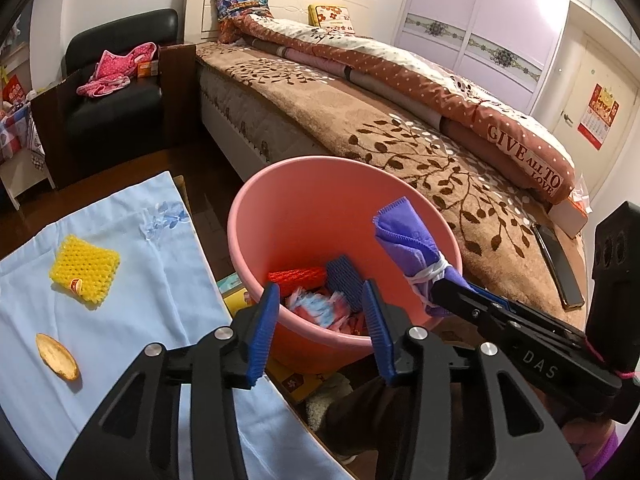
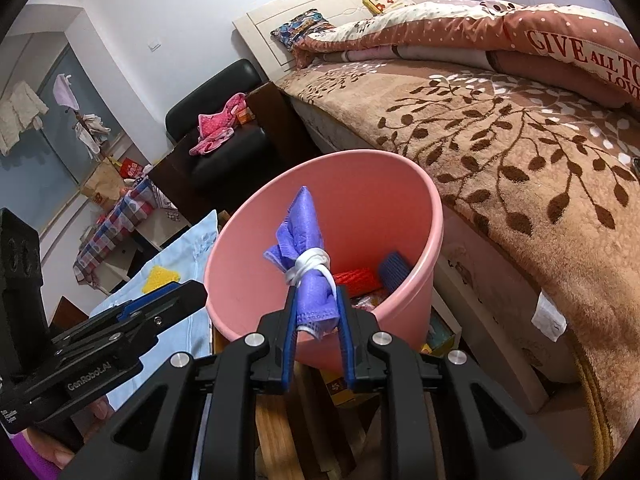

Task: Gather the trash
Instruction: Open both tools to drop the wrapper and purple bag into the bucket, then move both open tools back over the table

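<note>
1. Trash fills the bottom of the pink bucket (image 1: 280,216): a red foam net (image 1: 297,278), a dark blue foam net (image 1: 345,280) and crumpled red, white and blue wrappers (image 1: 320,308).
2. The right gripper (image 2: 317,312) is clamped on a purple cloth bundle (image 2: 306,248) tied with a white band, holding it over the bucket's near rim.
3. The left gripper (image 1: 320,320) stands wide, nothing between its fingers, above the bucket's near edge.
4. A yellow foam net (image 1: 85,268) and a peel (image 1: 57,356) lie on the light blue cloth (image 1: 132,312), beside the bucket.
5. Readable writing: "GIVE ALL TO LOVE" on the quilt (image 1: 524,156); "GenRobot.AI" on the left gripper's side in the right wrist view.
</note>
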The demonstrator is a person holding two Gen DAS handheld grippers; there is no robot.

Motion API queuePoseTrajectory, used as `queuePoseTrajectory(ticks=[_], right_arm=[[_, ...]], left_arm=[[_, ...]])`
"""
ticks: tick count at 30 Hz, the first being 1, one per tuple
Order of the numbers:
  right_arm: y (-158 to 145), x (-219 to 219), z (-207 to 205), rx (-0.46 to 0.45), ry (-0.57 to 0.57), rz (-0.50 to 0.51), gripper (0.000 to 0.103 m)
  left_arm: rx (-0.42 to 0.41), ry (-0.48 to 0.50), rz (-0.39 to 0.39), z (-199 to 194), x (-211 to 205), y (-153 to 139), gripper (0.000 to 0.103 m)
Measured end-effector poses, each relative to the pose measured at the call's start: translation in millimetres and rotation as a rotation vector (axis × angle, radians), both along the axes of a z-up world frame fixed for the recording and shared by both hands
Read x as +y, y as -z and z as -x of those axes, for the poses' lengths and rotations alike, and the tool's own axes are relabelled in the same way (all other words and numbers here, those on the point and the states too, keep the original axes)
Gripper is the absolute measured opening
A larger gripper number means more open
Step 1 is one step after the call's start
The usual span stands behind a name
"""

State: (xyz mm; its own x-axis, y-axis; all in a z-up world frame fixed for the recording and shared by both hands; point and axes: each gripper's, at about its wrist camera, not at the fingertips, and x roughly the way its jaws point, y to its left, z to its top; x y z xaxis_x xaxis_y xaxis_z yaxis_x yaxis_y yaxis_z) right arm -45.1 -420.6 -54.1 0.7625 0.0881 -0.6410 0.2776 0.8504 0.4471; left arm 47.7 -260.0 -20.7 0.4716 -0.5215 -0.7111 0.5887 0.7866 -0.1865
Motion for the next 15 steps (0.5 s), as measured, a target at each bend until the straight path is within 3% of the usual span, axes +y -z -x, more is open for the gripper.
queuePoseTrajectory(ticks=[2, 4, 6, 15], right_arm=[[-0.2, 0.2, -0.5, 0.000, 0.003, 0.003, 0.019], [-0.3, -0.1, -0.2, 0.002, 0.012, 0.006, 0.033], [-0.9, -1.5, 1.1, -0.001, 0.027, 0.009, 0.039], [-5.6, 5.7, 2.8, -0.010, -0.001, 0.013, 0.039]], left_arm=[[0.003, -0.001, 0.002, 0.0, 0.9, 0.0, 0.044], [0.007, -0.002, 0.005, 0.4, 2.0, 0.1, 0.044], [0.011, -0.004, 0.009, 0.7, 3.5, -0.1, 0.044], [0.006, -0.028, 0.023, 5.4, 15.2, -6.1, 0.044]])
